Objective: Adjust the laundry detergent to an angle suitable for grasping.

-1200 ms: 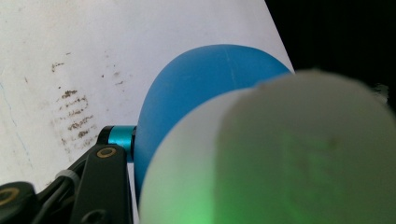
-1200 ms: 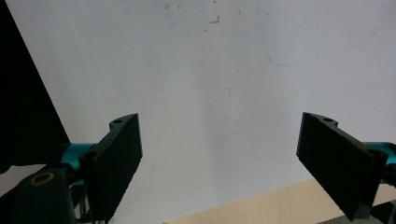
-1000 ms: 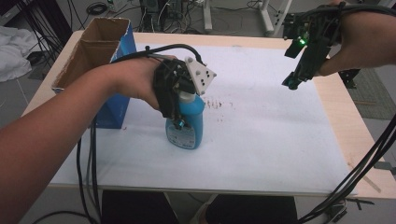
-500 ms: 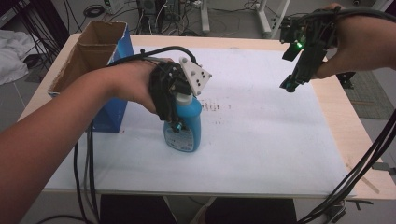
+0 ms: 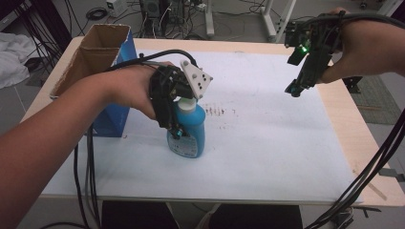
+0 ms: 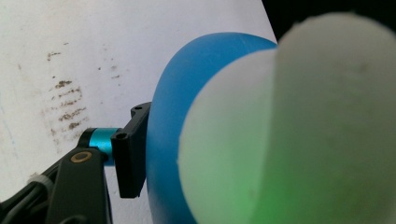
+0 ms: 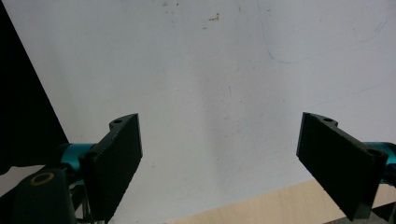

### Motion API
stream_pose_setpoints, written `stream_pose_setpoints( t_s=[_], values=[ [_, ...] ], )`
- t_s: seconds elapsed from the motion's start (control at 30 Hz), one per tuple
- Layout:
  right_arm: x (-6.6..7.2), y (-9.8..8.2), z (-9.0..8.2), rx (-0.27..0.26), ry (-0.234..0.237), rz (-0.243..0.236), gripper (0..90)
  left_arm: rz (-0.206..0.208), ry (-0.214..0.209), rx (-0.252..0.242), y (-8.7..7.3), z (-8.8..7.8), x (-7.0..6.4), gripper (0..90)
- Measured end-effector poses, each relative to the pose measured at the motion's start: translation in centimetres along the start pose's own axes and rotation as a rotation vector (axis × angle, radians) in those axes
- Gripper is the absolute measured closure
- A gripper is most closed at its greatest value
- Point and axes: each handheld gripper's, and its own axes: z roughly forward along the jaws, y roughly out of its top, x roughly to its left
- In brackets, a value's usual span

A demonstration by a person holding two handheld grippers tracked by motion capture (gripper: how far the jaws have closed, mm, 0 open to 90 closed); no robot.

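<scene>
Overhead, the high view recorded a blue bottle (image 5: 187, 134) with a white cap, standing upright on the white sheet of the worktop (image 5: 267, 157), just right of an open blue cardboard box (image 5: 98, 62). The left hand (image 5: 131, 90) reached in from the lower left, forearm slanting up across the worktop edge, wrist bent so that the left claw (image 5: 173, 125) pointed down over the bottle's shoulder and neck. Its jaws had just been opening, with the bottle between them. The right hand (image 5: 365, 45) was held high at the far right corner, well apart from the bottle; the right claw (image 5: 297, 88) hung tilted down and leftward above the sheet, released and holding nothing. Brown smudges (image 5: 217, 112) marked the sheet just beside the bottle.

Left gripper view: one black jaw lay against the side of the blue bottle (image 6: 187, 93), the blurred white cap (image 6: 299, 140) close to the lens; whether the pad pressed could not be told.

Right gripper view: both jaws stood wide apart over bare white sheet (image 7: 210, 93), a strip of wooden worktop edge (image 7: 261, 207) below.
</scene>
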Motion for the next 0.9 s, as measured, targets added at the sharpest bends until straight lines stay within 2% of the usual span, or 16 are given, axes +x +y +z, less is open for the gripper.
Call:
stream_pose_setpoints(
  t_s=[0.13,0.17,0.3,0.4,0.47,0.57,0.73,0.87,0.9],
  values=[
    [0.0,0.1,0.1,-0.001,0.002,0.001,13.6,-0.005,0.0,0.004,-0.1,-0.2,0.1,31.5],
    [-0.1,0.1,0.1,-0.003,0.002,-0.006,13.6,-0.024,-0.003,0.0,-0.2,-0.4,-0.1,30.6],
    [0.0,0.1,0.2,0.005,0.004,-0.001,13.6,-0.017,0.008,-0.01,-0.3,-0.8,-0.2,28.0],
    [-0.1,0.2,0.2,0.003,0.006,-0.001,13.6,-0.033,0.005,-0.024,-0.4,-1.0,-0.4,25.8],
    [-0.1,0.3,0.3,-0.001,0.007,-0.012,13.6,-0.051,0.017,-0.006,-0.5,-1.1,-0.5,23.5],
    [-0.1,0.5,0.3,0.006,0.007,-0.009,13.6,-0.044,0.027,0.031,-0.6,-1.3,-0.5,23.2],
    [-0.1,0.7,0.5,0.002,0.009,-0.012,13.6,-0.078,0.033,0.02,-0.6,-1.7,-0.8,21.1],
    [-0.2,0.7,0.5,0.001,0.007,-0.019,13.6,-0.077,0.044,0.038,-0.5,-2.3,-0.9,20.3],
    [-0.2,0.7,0.5,0.007,0.009,-0.012,13.6,-0.056,0.048,0.067,-0.5,-2.8,-0.7,20.2]
  ],
)
